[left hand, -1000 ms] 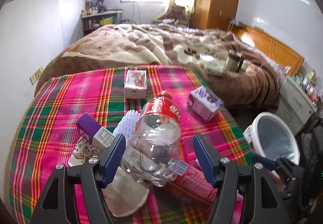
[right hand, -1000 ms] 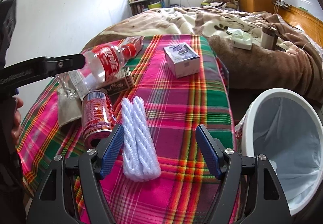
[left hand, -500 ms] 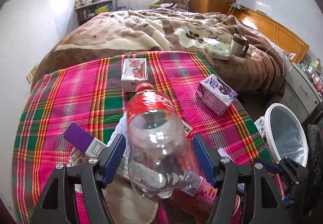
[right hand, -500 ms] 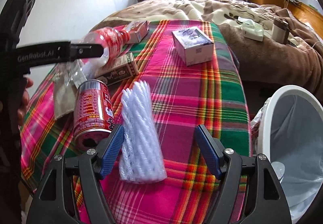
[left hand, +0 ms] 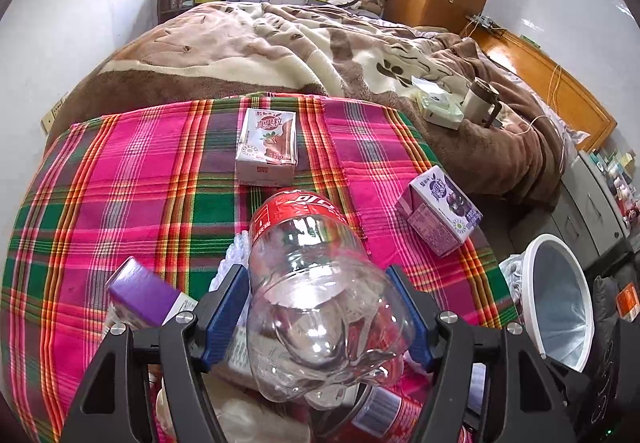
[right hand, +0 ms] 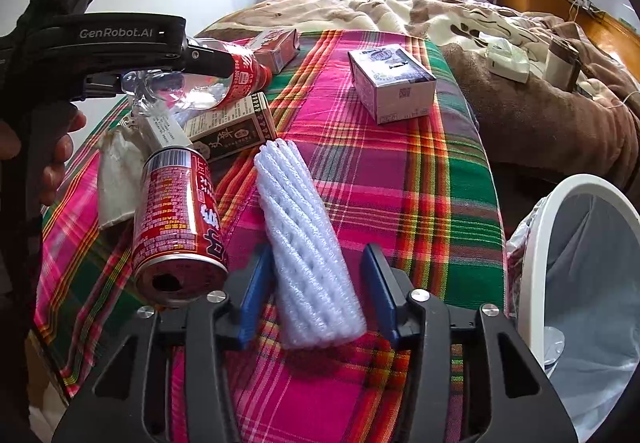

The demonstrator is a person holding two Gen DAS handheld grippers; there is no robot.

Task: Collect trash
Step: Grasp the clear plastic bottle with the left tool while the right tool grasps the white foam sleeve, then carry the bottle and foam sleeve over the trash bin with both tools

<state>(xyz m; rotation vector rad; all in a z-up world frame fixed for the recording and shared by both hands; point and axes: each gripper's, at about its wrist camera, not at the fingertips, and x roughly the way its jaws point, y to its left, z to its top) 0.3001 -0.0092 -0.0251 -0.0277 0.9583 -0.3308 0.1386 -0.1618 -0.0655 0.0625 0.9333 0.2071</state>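
Observation:
My left gripper (left hand: pixel 316 275) is shut on a crushed clear plastic bottle (left hand: pixel 316 291) with a red label, held above the plaid tablecloth (left hand: pixel 120 203). In the right wrist view the same bottle (right hand: pixel 224 79) hangs at the upper left, pointing at the table. My right gripper (right hand: pixel 316 255) is closing on a white foam net sleeve (right hand: pixel 308 235) that lies on the cloth. The blue pads (right hand: pixel 378 291) stand against its two sides. A red drink can (right hand: pixel 176 211) lies just left of the sleeve.
A white lined bin (right hand: pixel 536 263) stands off the table's right edge. On the cloth lie a red-and-white carton (left hand: pixel 268 147), a purple carton (left hand: pixel 438 219), a purple-topped box (left hand: pixel 144 293), a dark box (right hand: pixel 232 127) and crumpled paper (right hand: pixel 116 171). A bed lies beyond.
The bottle in my left gripper has come up off the pile and nearer the camera. My right jaws have narrowed from wide apart onto the foam sleeve.

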